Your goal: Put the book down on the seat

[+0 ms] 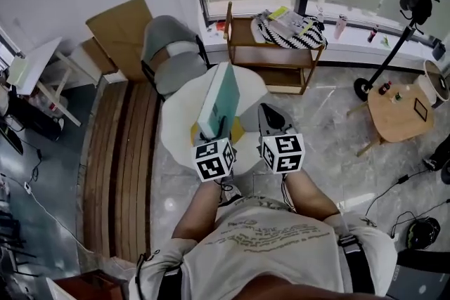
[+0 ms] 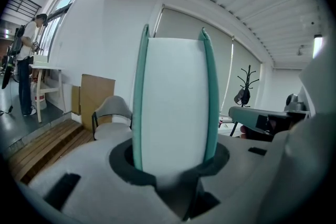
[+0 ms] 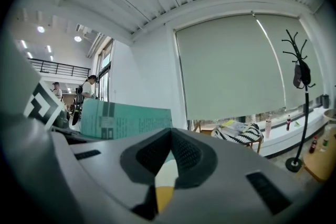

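A teal-covered book [image 1: 219, 98] stands upright on its edge, with my left gripper [image 1: 219, 126] shut on its lower end. In the left gripper view the book [image 2: 176, 107] fills the middle, page block facing me, between the left gripper's [image 2: 176, 165] jaws. My right gripper [image 1: 271, 117] hovers just right of the book, shut, with nothing in it. In the right gripper view the book's cover [image 3: 126, 120] shows to the left of the right gripper [image 3: 170, 136]. A grey chair [image 1: 176, 67] with an empty seat stands ahead and left, and the chair [image 2: 110, 113] also shows in the left gripper view.
Under both grippers is a white round top [image 1: 184, 109] with a yellow patch. A wooden shelf [image 1: 271, 60] with a striped bag [image 1: 288, 28] stands by the window. A small round wooden table [image 1: 404, 109], a coat stand [image 1: 394, 46], wooden slats [image 1: 123, 165] and cardboard [image 1: 123, 28] surround the spot.
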{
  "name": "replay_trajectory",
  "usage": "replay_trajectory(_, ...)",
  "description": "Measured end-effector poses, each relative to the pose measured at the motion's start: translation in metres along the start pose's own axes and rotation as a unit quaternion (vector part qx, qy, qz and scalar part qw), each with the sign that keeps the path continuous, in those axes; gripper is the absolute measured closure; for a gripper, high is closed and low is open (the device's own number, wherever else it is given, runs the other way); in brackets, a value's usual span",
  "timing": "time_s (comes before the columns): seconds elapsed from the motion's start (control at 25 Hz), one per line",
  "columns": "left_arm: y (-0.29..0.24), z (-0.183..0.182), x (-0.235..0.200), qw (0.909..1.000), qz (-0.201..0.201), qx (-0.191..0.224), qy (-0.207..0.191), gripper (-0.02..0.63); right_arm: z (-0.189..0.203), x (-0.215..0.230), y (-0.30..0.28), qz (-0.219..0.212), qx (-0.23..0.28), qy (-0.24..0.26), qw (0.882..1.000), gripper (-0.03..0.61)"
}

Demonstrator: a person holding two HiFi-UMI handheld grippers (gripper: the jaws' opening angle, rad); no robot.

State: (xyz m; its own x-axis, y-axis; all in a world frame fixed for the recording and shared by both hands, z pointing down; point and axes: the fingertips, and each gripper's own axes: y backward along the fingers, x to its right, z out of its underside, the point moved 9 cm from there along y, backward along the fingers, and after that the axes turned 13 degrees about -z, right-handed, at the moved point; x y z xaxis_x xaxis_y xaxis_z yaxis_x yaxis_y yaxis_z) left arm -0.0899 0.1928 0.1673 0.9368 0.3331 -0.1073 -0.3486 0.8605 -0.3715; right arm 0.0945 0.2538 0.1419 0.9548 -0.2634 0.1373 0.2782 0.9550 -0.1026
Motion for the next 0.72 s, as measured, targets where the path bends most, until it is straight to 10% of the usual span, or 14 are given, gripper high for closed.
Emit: replay_trajectory(0.72, -0.092, -0.034, -0.091, 0.9991, 0.014, -0.005, 0.041, 0.443, -0.011, -0.02, -0.141, -0.015, -0.038, 0.022, 0.999, 0.551)
